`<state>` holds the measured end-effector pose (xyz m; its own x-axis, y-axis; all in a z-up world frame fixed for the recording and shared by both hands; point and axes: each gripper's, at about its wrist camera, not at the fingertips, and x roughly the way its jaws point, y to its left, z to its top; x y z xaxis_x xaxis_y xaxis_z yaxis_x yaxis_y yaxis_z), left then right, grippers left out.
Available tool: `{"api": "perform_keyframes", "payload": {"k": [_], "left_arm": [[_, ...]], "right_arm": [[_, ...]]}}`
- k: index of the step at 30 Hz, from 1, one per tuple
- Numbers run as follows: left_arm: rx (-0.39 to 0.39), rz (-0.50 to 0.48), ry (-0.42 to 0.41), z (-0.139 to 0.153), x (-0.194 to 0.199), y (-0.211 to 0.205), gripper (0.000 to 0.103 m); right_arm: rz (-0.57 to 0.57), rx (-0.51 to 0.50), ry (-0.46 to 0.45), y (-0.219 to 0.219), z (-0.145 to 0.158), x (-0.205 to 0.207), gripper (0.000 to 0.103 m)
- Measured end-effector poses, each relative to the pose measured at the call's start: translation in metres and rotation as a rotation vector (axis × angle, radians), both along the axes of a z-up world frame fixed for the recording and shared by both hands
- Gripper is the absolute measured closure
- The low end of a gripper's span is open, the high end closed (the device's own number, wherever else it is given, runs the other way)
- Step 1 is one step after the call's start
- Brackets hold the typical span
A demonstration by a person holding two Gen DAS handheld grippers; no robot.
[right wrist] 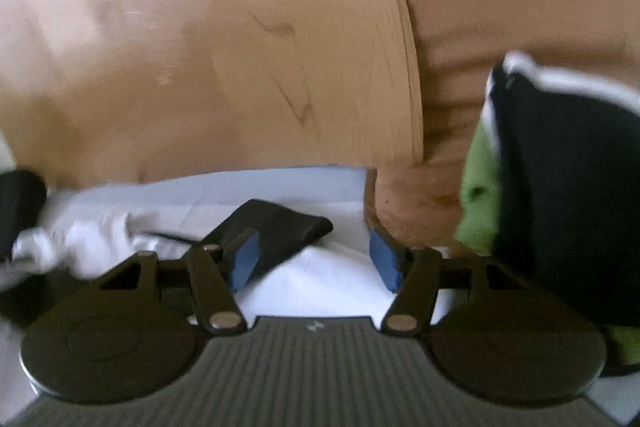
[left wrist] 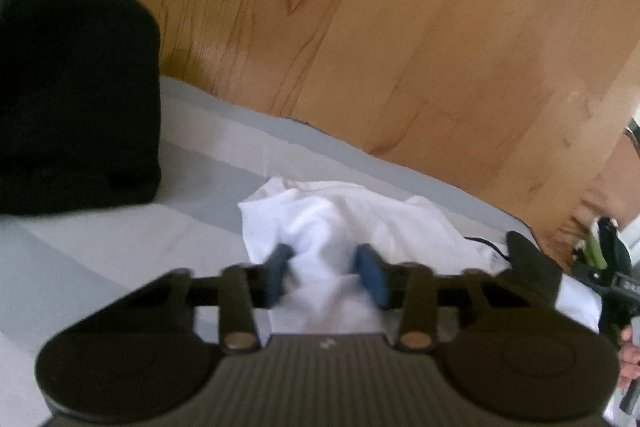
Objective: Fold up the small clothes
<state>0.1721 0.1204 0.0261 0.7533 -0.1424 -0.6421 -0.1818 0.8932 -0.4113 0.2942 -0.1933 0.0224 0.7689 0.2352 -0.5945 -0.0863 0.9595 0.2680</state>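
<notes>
A crumpled white garment point(left wrist: 352, 223) lies on the pale grey surface point(left wrist: 100, 251). My left gripper point(left wrist: 326, 267) is open, its blue pads point(left wrist: 280, 267) on either side of a raised fold of the white cloth. In the right wrist view my right gripper point(right wrist: 316, 255) is open and empty over white cloth point(right wrist: 320, 283). A small black piece point(right wrist: 280, 227) lies on the white cloth just behind its left pad; it also shows in the left wrist view point(left wrist: 532, 263). More bunched white cloth point(right wrist: 80, 239) lies to the left.
A black bag point(left wrist: 76, 99) stands at the left on the surface. A wooden panel point(left wrist: 400, 27) rises behind the surface. A dark cushion with green cloth point(right wrist: 560, 187) stands at the right. The right gripper shows at the right edge of the left wrist view point(left wrist: 616, 283).
</notes>
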Motion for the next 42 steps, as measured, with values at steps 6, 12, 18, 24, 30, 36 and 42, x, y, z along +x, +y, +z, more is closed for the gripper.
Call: {"api": "perform_keyframes", "payload": {"k": [6, 12, 18, 24, 30, 36, 42], "left_arm": [[0.064, 0.006, -0.065, -0.008, -0.004, -0.003, 0.083], [0.125, 0.024, -0.078, -0.008, -0.004, -0.012, 0.083], [0.112, 0.027, -0.088, -0.010, -0.005, -0.009, 0.081], [0.072, 0.025, -0.103, -0.012, -0.007, -0.004, 0.079], [0.020, 0.019, -0.172, -0.007, -0.015, -0.001, 0.078], [0.061, 0.031, -0.156, -0.008, -0.013, -0.005, 0.076], [0.060, 0.042, -0.140, -0.010, -0.012, -0.002, 0.076]], "right_arm": [[0.087, -0.094, -0.050, 0.016, 0.000, 0.001, 0.048], [0.099, 0.127, 0.033, -0.001, 0.002, -0.013, 0.047], [-0.032, 0.266, 0.163, 0.006, -0.015, 0.027, 0.073], [-0.099, 0.268, 0.025, -0.003, 0.018, -0.015, 0.097], [-0.148, 0.438, 0.012, -0.033, 0.056, -0.116, 0.091], [-0.291, 0.383, -0.248, -0.058, 0.078, -0.200, 0.031], [-0.058, -0.114, -0.336, -0.019, 0.051, -0.212, 0.031]]}}
